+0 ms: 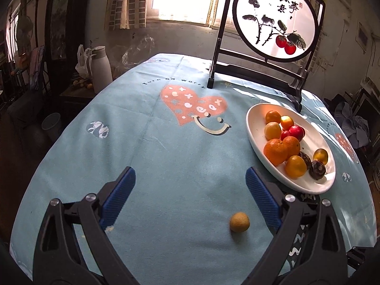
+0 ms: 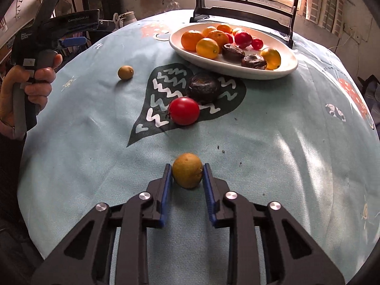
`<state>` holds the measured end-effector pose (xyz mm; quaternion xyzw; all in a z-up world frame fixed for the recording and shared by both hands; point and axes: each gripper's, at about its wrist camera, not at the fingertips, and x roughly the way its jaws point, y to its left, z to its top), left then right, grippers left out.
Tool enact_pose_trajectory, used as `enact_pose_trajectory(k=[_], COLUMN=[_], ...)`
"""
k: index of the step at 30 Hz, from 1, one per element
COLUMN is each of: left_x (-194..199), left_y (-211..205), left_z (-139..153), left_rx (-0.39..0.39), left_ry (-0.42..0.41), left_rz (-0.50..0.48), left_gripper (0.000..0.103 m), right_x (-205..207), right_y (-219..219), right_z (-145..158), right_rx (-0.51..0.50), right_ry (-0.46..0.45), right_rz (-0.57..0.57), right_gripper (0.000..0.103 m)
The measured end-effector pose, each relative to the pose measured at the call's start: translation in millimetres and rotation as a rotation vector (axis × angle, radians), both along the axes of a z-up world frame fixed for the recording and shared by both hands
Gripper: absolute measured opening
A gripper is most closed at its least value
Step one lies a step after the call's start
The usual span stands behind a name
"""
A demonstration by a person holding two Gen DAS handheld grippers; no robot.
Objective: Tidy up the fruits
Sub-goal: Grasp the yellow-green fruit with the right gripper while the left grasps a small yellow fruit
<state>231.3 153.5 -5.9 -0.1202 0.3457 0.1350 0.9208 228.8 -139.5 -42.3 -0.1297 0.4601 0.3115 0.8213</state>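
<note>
My right gripper (image 2: 187,167) is shut on a small yellow-brown fruit (image 2: 187,173) at table level. Ahead of it lie a red tomato (image 2: 184,110) and a dark passion fruit (image 2: 203,87) on the cloth. Another small yellow-brown fruit (image 2: 125,72) lies to the left; in the left wrist view it (image 1: 239,221) sits between the fingers of my open left gripper (image 1: 190,174), nearer the right finger. A white oval plate (image 1: 255,118) holds several oranges, red fruits and dark passion fruits; it also shows in the right wrist view (image 2: 237,71).
A black-framed round screen (image 1: 275,19) stands behind the plate. A white jug (image 1: 101,68) stands off the table's far left edge. In the right wrist view the left gripper's handle (image 2: 35,57), held by a hand, is at the left. A light blue cloth (image 1: 166,142) covers the table.
</note>
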Motion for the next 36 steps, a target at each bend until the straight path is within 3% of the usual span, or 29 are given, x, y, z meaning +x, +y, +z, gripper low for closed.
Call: enact_pose_trajectory(k=[3, 8, 11, 16, 21, 36], left_x=[-0.1, 0.8, -2.8, -1.2, 6.7, 13.0], left_y=[-3.7, -26.2, -41.7, -67.1, -72.6, -69.8], left_z=[-1.5, -11.6, -19.6, -41.4, -56.9, -62.2], left_rx=[0.007, 0.06, 0.095, 0.182, 0.178, 0.152], left_ry=[0.012, 0.049, 0.068, 0.143, 0.195, 0.205], left_rz=[-0.054, -0.239, -0.345, -0.443, -0.461, -0.451], left_gripper=[0.095, 0.094, 0.082, 0.059, 0.04, 0.029], right_x=[12.8, 43.4, 54.3, 55.1, 53.0, 52.2], right_y=[-8.0, -15.7, -18.6, -24.0, -26.8, -26.5], right_z=[14.0, 43.2, 47.1, 43.2, 45.0, 40.0], right_rx=[0.116, 0.347, 0.432, 0.431, 0.452, 0.445], right_ry=[0.014, -0.072, -0.113, -0.103, -0.087, -0.062], right_rz=[-0.035, -0.097, -0.12, -0.126, -0.12, -0.121], right_gripper=[0.026, 0.026, 0.026, 0.026, 0.026, 0.026])
